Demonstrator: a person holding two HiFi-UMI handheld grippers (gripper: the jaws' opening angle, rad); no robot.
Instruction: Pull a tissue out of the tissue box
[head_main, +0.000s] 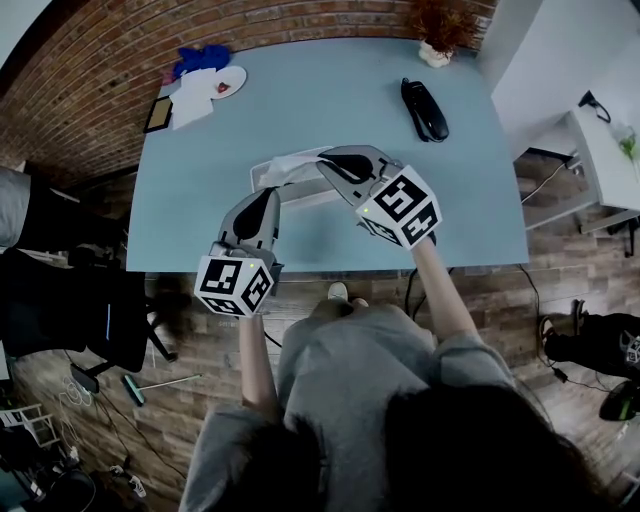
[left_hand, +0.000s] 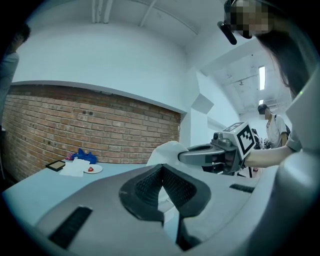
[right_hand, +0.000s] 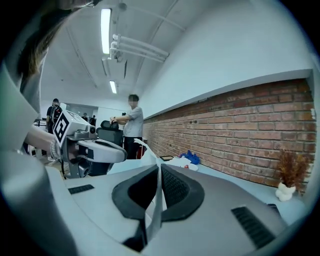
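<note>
Right gripper (head_main: 325, 165) has its jaws pressed together on a thin white tissue (right_hand: 150, 159). In the right gripper view the sheet runs edge-on through the whole slot between the pads. That grip suits a pull: the paper is clamped across its width, so it should slide out rather than tear.

Left gripper (head_main: 270, 195) reaches in from the near left, level and low. Its jaw tips meet, with something white caught in the gap below them. I judge this to be the near edge of the pale, flat tissue box (head_main: 312, 196), pinched to stop it following the sheet.

The box sits near the front middle of the light blue table (head_main: 330, 90). The tissue (left_hand: 167, 150) rises from it in a peak towards the right gripper, so it looks only partly drawn out.
</note>
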